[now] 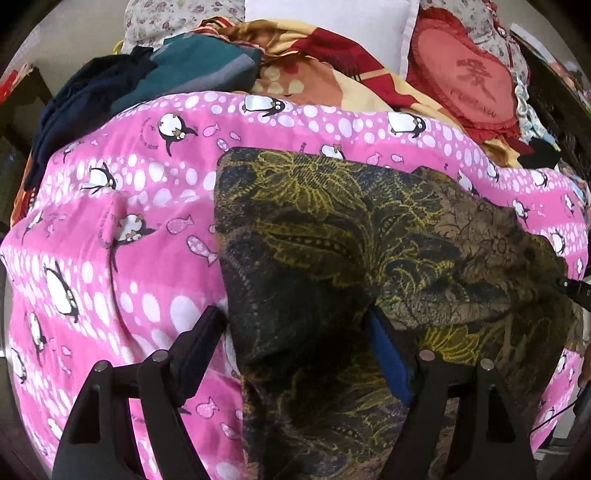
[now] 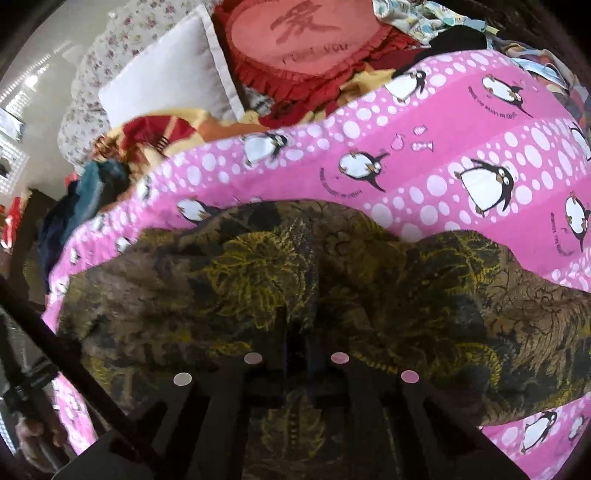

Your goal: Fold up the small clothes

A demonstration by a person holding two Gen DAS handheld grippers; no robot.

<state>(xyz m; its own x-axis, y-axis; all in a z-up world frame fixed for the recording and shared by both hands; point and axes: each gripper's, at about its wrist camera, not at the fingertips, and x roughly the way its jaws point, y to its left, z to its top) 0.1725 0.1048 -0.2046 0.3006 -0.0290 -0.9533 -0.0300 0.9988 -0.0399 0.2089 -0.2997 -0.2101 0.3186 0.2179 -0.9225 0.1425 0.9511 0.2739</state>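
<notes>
Pink penguin blanket [image 1: 110, 229] is carrying the dark floral garment [image 1: 314, 236], mid-fold. Left gripper [image 1: 295, 332] is straddling its edge, jaws wide; right gripper [image 2: 297, 343] is pinching cloth. Next, probably clamping left and carrying over.

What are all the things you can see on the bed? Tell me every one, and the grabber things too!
patterned garment: one, dark brown and black with yellow flowers, lying on the pink blanket, in front of both grippers
pink blanket: one, pink with white dots, penguins and fish, spread under the garment
heart cushion: one, red, behind the blanket
white pillow: one, white, at the back
flowery pillow: one, pale with small flowers, at the back
yellow and red quilt: one, bunched behind the blanket
dark clothes: a heap, navy and teal, far left
left gripper: one, black, jaws open around a garment fold
right gripper: one, black, shut on the garment
</notes>
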